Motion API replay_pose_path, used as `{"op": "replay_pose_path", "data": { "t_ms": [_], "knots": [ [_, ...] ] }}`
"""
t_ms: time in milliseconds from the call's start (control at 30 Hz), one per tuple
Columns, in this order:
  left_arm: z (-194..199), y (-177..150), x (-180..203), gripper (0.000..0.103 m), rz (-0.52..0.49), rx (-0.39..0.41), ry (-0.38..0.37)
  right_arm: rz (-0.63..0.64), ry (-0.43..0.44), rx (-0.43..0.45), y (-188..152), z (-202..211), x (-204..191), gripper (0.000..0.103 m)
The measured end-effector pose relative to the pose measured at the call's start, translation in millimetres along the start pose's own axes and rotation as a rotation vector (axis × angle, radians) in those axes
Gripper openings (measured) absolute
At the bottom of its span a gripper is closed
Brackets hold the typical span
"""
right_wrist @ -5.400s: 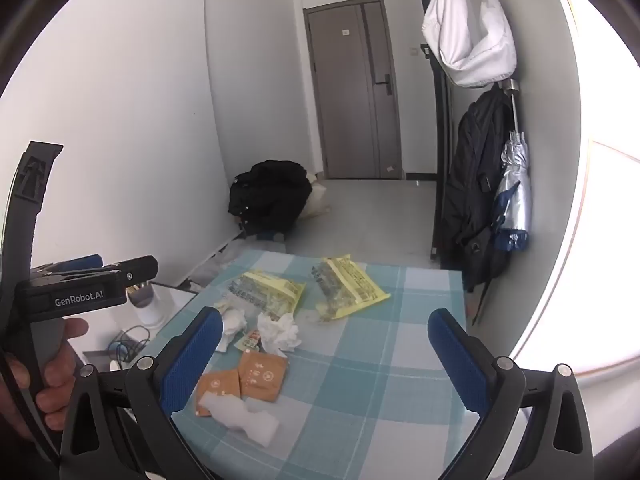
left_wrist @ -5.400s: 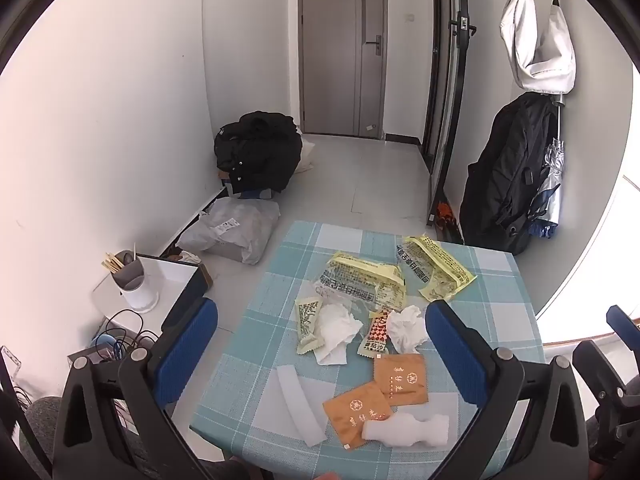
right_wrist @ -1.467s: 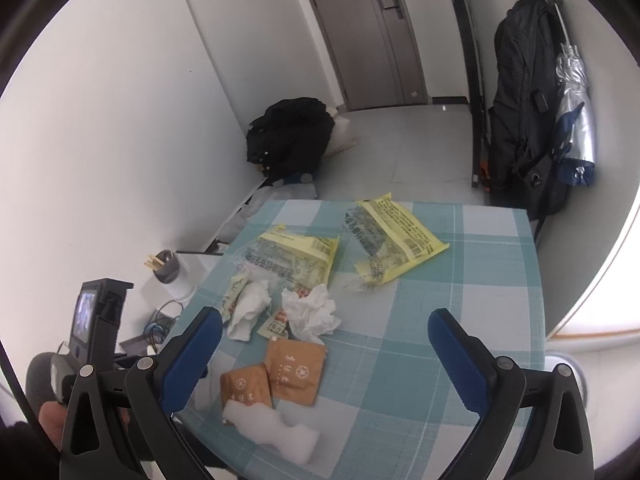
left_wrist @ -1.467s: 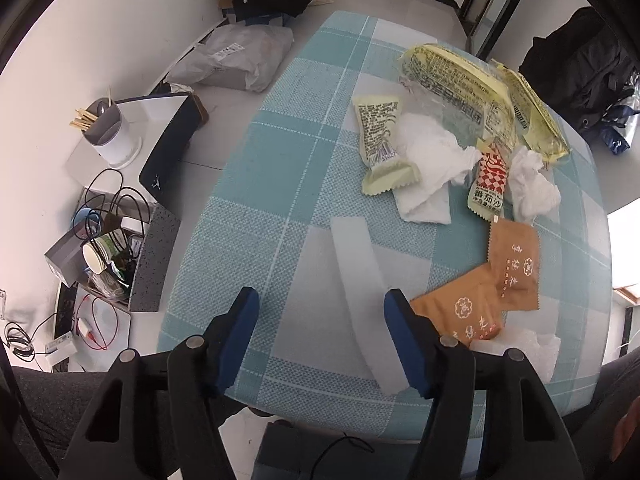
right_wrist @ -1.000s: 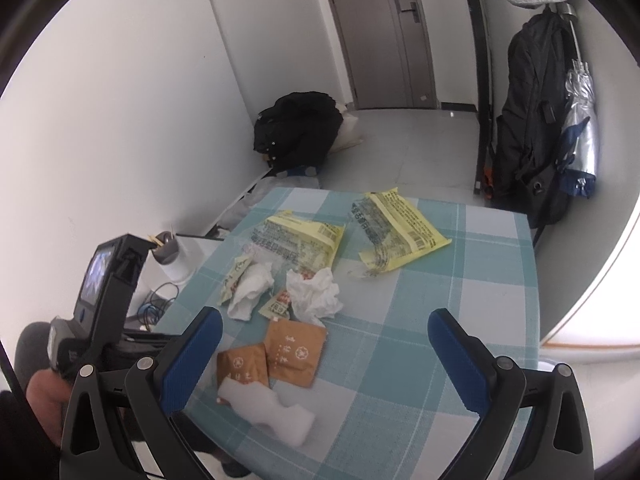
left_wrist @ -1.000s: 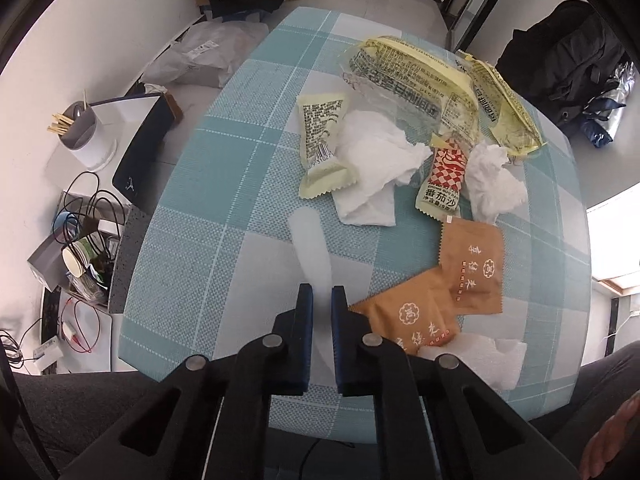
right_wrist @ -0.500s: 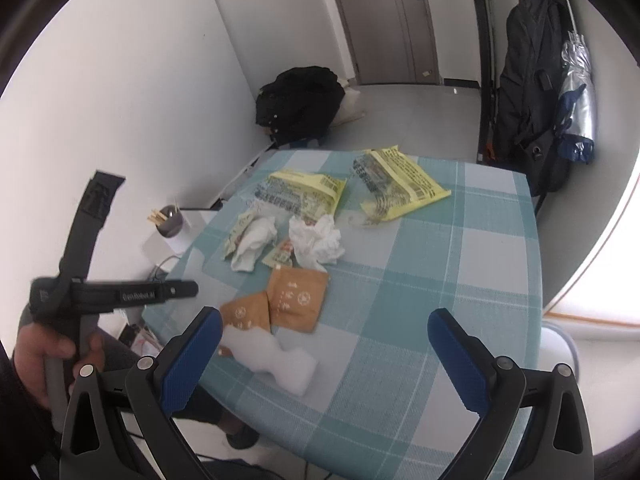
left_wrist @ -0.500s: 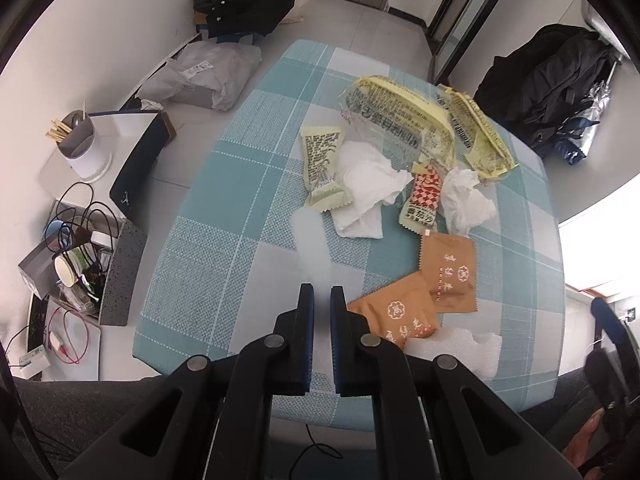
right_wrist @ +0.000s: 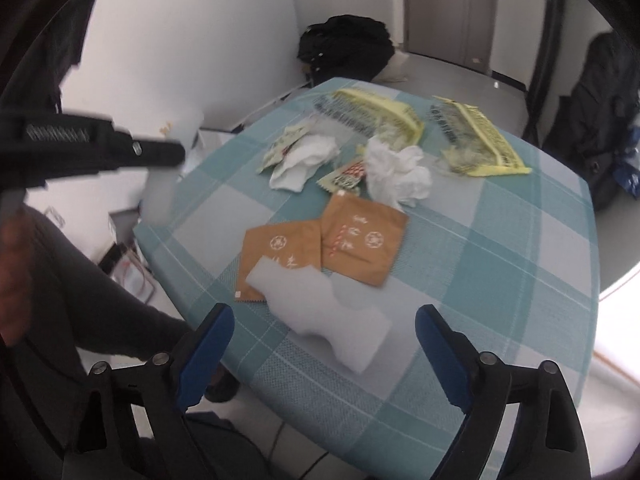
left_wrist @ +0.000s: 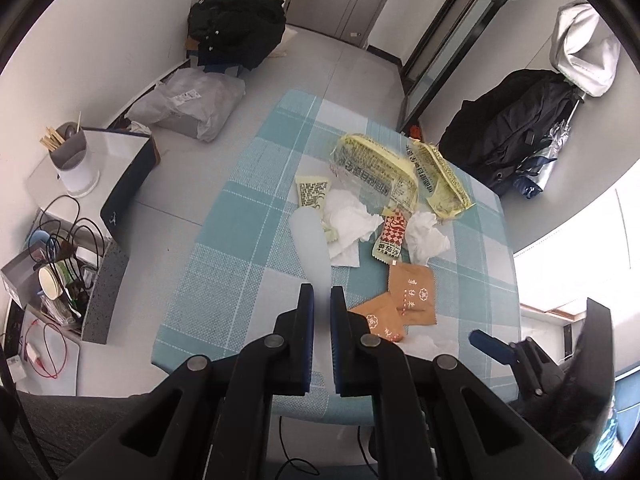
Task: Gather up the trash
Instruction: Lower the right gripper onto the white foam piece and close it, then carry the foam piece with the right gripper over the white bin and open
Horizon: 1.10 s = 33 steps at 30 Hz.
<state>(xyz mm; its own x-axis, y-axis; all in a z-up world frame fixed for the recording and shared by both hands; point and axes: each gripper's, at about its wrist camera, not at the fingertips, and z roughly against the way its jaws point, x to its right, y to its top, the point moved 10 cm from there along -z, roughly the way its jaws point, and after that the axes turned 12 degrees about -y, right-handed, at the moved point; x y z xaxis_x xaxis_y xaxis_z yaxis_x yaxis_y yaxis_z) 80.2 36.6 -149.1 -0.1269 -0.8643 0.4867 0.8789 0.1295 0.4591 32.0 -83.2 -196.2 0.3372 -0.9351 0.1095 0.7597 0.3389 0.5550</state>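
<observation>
1. Left wrist view: left gripper (left_wrist: 322, 300) clamped on a white strip (left_wrist: 310, 246), which hangs lifted over the checked surface (left_wrist: 248, 240) — judged the first piece picked for collection. Rest of the trash lies clustered mid-surface: yellow wrappers (left_wrist: 376, 172), crumpled tissues (left_wrist: 348, 224), brown sachets (left_wrist: 412, 292)

2. Right wrist view (blurred): right gripper (right_wrist: 324, 354) wide open, holding nothing, hovering at the near edge over a white foam piece (right_wrist: 324, 316) that overlaps one brown sachet (right_wrist: 280, 256). Likely lined up to take it next; no bin visible
</observation>
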Motion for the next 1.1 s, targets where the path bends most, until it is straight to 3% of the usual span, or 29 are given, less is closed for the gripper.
{"op": "replay_pose_path", "data": {
  "t_ms": [200,300,433,467,767,1100],
  "knots": [
    [6,-2,-5,0.004,0.009,0.012,-0.025,0.083,-0.091,-0.014,2,-19,-8,0.083],
    [6,-3,-5,0.004,0.008,0.008,-0.037,0.091,-0.097,-0.047,1,-28,-9,0.065],
    [8,-4,0,0.004,-0.016,0.011,-0.043,0.103,-0.099,-0.045,2,-27,-10,0.056],
    [9,-4,2,0.004,-0.023,0.012,-0.045,0.107,-0.1,-0.043,2,-25,-10,0.036],
    [10,-4,9,0.004,-0.043,0.008,-0.052,0.046,-0.06,-0.04,3,-14,3,0.038],
    [2,-5,45,0.004,-0.105,-0.036,-0.073,-0.045,-0.048,0.054,18,24,38,0.038]
  ]
}}
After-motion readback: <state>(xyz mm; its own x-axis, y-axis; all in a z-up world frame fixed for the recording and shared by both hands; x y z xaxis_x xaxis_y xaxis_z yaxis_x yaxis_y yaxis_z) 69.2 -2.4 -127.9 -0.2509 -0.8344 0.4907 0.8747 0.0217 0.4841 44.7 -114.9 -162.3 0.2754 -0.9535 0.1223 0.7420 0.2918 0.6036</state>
